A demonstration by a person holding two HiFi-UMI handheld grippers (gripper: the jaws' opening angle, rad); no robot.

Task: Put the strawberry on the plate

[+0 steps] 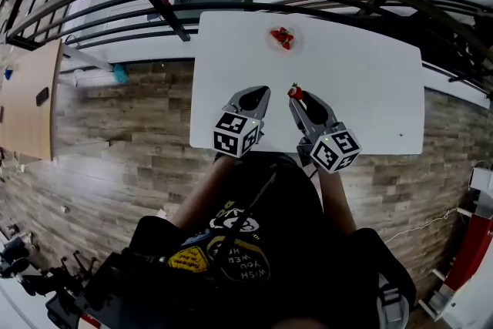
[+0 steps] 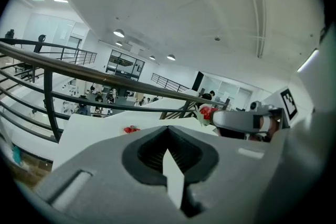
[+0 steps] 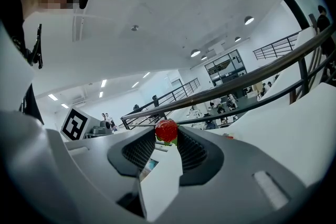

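Right gripper [image 1: 296, 95] clamped on strawberry [image 3: 166, 130], fruit pinched at jaw tips, over near half of white counter [image 1: 370, 88]. Left gripper [image 1: 263, 92] just beside it, jaws together, nothing between them. Other red fruit [image 1: 283, 37] lies at counter's far side, well apart from both grippers.

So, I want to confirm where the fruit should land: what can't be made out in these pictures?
- The plate: head view, no rim shows; only red pieces, too small to count, on the white table.
- The table under the strawberry: right gripper view, hidden by the body of the right tongs.
- The red pieces again: left gripper view, tiny, just above the body of the left tongs.
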